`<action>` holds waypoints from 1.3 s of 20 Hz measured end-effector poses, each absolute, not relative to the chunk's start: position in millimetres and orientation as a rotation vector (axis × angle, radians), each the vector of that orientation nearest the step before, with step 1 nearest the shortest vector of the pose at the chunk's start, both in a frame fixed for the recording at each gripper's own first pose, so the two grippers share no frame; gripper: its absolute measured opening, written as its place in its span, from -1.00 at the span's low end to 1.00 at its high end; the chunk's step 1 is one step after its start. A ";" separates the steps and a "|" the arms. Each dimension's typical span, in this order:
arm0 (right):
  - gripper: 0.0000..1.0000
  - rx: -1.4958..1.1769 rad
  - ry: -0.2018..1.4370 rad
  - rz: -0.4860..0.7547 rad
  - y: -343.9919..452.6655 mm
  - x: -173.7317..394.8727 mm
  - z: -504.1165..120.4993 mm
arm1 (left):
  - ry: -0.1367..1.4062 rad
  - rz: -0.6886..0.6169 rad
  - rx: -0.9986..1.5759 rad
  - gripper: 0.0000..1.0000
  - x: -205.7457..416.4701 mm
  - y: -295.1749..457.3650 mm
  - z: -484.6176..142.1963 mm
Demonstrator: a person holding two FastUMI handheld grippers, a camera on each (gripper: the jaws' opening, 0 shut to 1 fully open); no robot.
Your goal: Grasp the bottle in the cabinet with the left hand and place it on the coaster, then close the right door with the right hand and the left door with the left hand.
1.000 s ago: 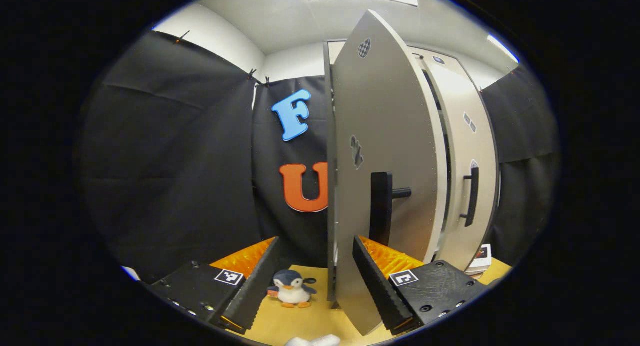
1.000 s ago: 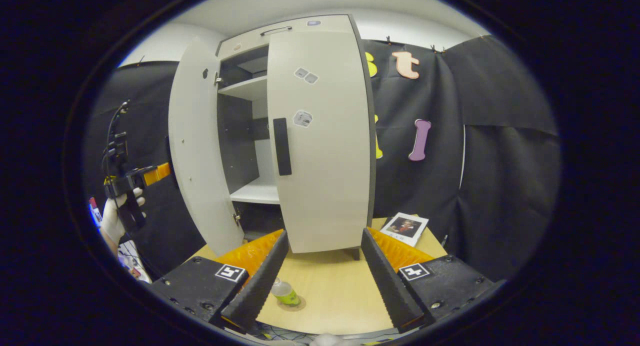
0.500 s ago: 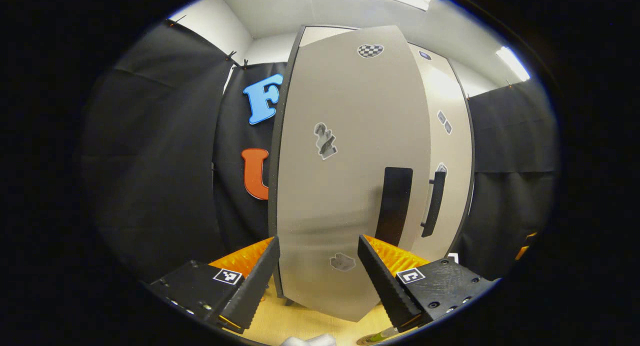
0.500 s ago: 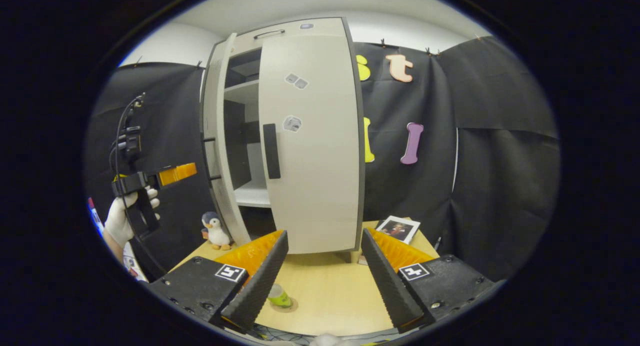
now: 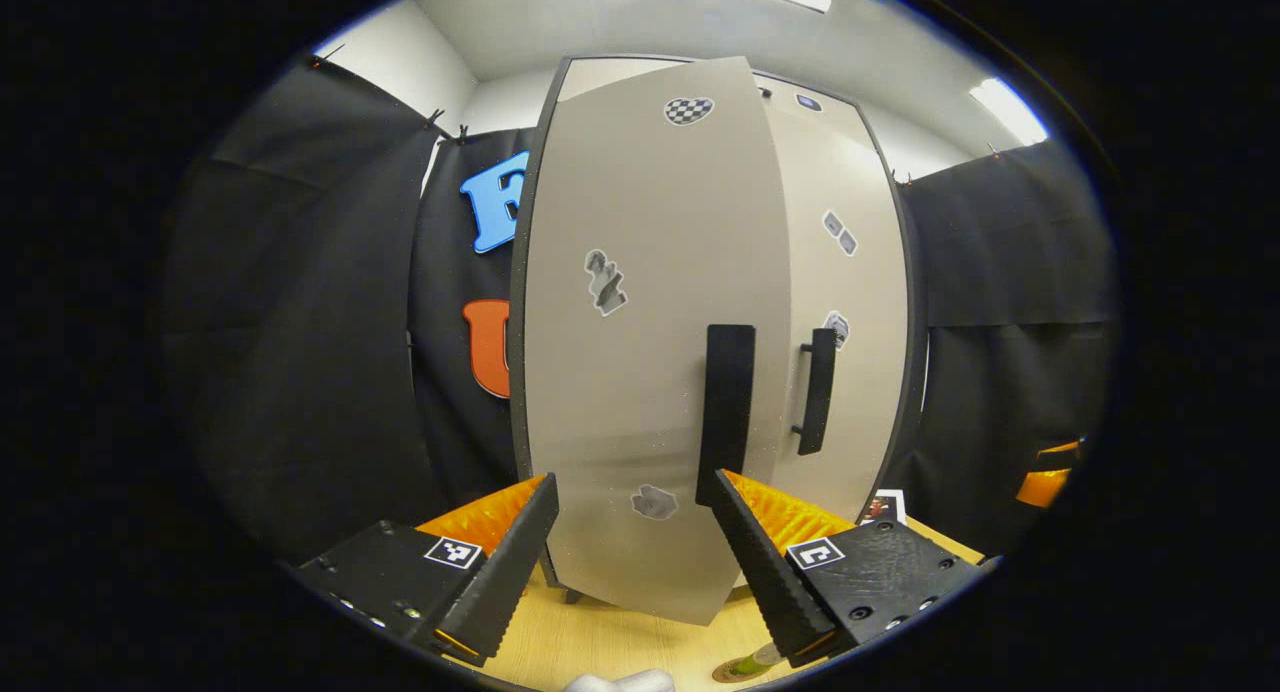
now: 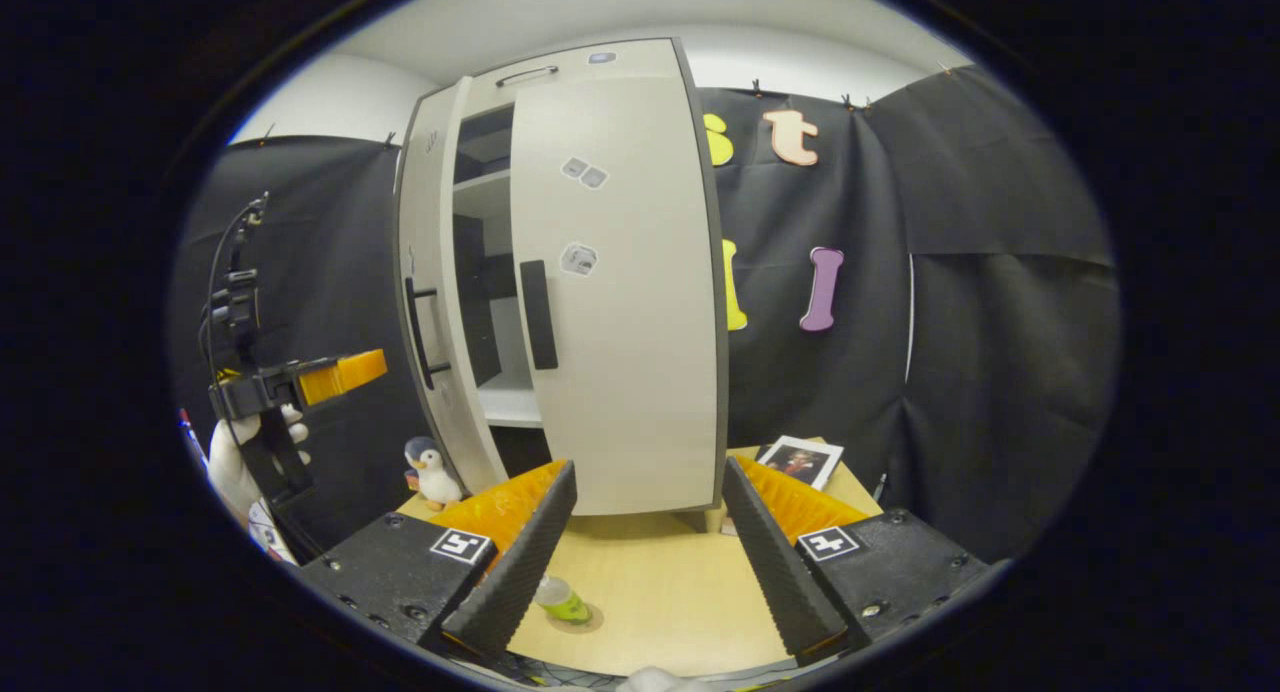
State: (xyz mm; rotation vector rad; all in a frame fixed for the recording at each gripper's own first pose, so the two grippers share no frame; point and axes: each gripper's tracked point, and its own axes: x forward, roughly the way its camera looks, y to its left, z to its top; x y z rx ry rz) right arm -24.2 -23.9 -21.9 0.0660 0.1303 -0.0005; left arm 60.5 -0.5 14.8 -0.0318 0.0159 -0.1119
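Left door | stiff, light panel ahead of the left gripper fingers, spread wide, empty | best pushed near its handle | bottle seen on coaster

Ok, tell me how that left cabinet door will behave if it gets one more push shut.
The left door is a tall flat panel hung along one side, so it should probably swing stiffly as one piece, without flexing. It stands only slightly ajar beside the right door, so a light push likely suffices. A hard shove might rock the cabinet.
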 end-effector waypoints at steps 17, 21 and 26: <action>0.94 0.065 0.070 -0.039 -22.6 -14.6 -16.6 | 0.023 -0.037 0.033 0.90 -29.3 3.8 -23.8; 0.90 0.050 0.070 -0.023 -18.8 -15.6 -15.9 | 0.019 -0.040 0.008 0.90 -33.4 6.4 -18.7; 0.89 0.044 0.066 -0.006 -13.5 -16.0 -13.7 | 0.009 -0.052 -0.006 0.90 -39.2 11.6 -15.1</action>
